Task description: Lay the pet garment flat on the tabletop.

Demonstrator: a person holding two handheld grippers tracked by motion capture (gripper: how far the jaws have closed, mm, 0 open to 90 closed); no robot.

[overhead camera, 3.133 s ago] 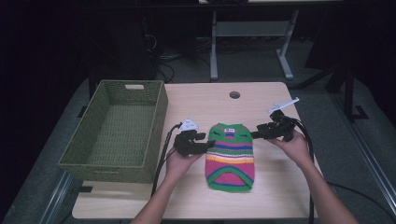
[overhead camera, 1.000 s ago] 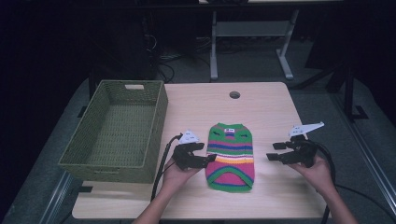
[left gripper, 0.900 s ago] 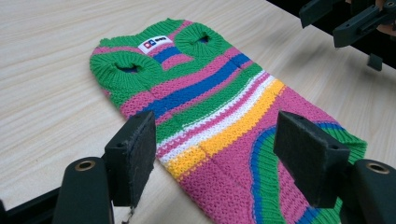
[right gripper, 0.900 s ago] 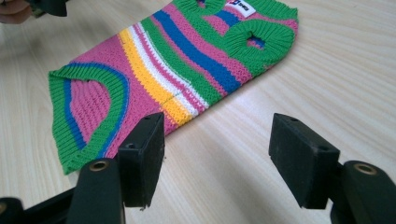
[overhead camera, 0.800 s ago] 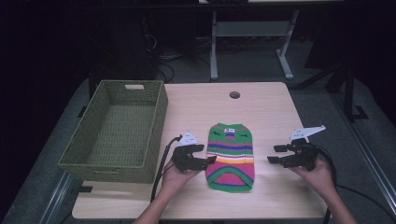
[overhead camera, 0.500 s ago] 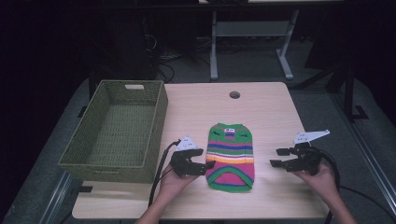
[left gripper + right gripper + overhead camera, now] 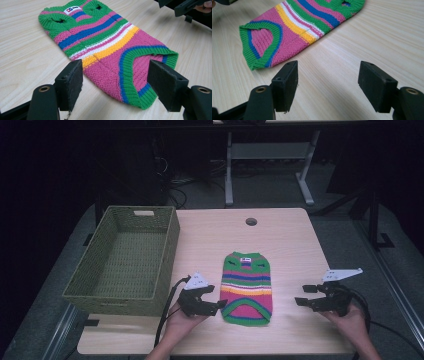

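A small knitted sweater [image 7: 247,287] with green, blue, pink, white and yellow stripes lies flat on the wooden table [image 7: 290,245], neck end away from me. My left gripper [image 7: 216,307] is at its near left hem corner, jaws open. In the left gripper view the green hem [image 7: 140,100] lies below and between the pads of the left gripper [image 7: 115,75], untouched. My right gripper [image 7: 302,301] is off to the sweater's right, apart from it. Its jaws have just been opening, and in its own view the right gripper [image 7: 328,77] has bare table between them, with the sweater [image 7: 294,27] beyond.
A green woven basket [image 7: 120,297] stands on the left part of the table, close to my left hand. A round cable hole [image 7: 251,221] sits near the far edge. A metal stand [image 7: 270,150] and cables are on the floor behind.
Both grippers have come from the sweater's shoulders toward the near edge. The left slid along the sweater's left side to its hem; the right drew out to the right and nearer.
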